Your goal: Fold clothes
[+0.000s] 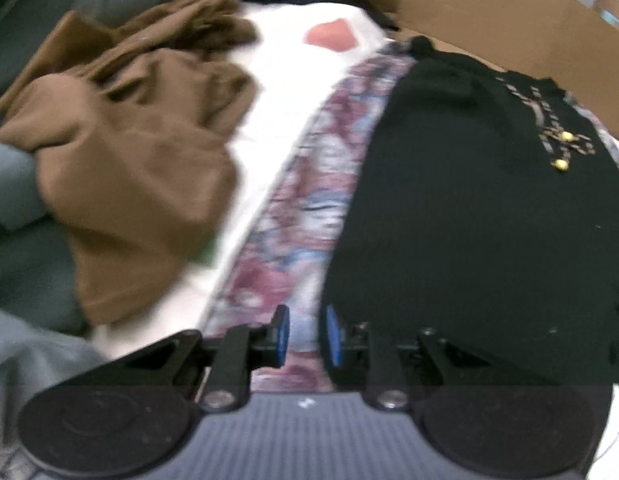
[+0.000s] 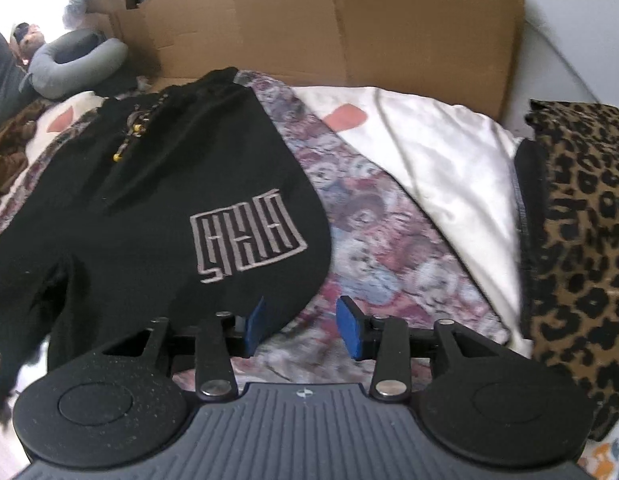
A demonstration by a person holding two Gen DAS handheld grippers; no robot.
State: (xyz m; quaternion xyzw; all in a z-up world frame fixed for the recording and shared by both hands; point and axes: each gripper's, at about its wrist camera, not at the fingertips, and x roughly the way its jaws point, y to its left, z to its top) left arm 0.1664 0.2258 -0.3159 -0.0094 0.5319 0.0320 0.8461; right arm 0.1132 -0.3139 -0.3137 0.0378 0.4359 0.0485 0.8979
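Your black garment point(image 2: 157, 200) lies spread flat on a patterned blanket point(image 2: 385, 220) over the bed, its grey embroidered emblem point(image 2: 245, 236) facing up. Your right gripper point(image 2: 305, 330) hangs above the garment's lower right edge, blue pads apart, nothing between them. Your left gripper point(image 1: 307, 334) hovers over its left edge with a narrow gap, holding nothing (this view is blurred). A crumpled brown garment point(image 1: 129, 152) sits toward the bed's left side, leopard-print fabric point(image 2: 581, 240) at the right edge, cardboard point(image 2: 329, 24) along the far edge.

Black garment point(image 2: 149, 208), grey emblem point(image 2: 245, 236); brown cloth point(image 1: 129, 168); leopard-print fabric point(image 2: 581, 240).
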